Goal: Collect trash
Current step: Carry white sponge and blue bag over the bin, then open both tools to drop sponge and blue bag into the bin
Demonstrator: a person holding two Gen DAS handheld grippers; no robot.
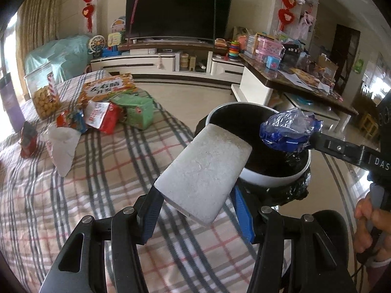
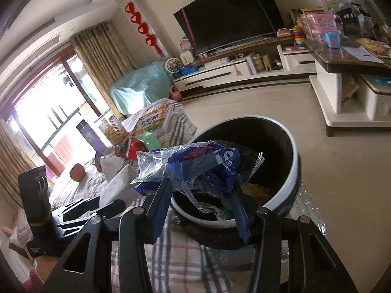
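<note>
Left gripper (image 1: 195,196): pinches a pale grey, rough-faced rectangular foam block (image 1: 204,171) between its blue-padded fingers; the block tilts up and forward, its far end over the near rim of the bin.
Right gripper (image 2: 199,195): clamps a crumpled blue-and-clear plastic wrapper (image 2: 193,168); in the left wrist view the wrapper (image 1: 289,133) hangs over the bin's opening.
Bin: a round white-rimmed bin with a black liner (image 1: 273,178) stands just beside the right edge of the surface; something yellowish lies inside (image 2: 259,190), too dim to identify.
Surface: a plaid cloth in grey, red and white (image 1: 73,207) covers it.
Remaining trash: near the far left corner lie a white paper bag (image 1: 61,144), a red-and-white snack packet (image 1: 102,117), a green carton (image 1: 139,112) and a small dark red packet (image 1: 29,140) at the left edge.
Other items: an orange printed box (image 1: 107,88) and a clear jar of round snacks (image 1: 44,92) at the far edge.
Person: a hand (image 1: 371,224) grips the right gripper's handle.
</note>
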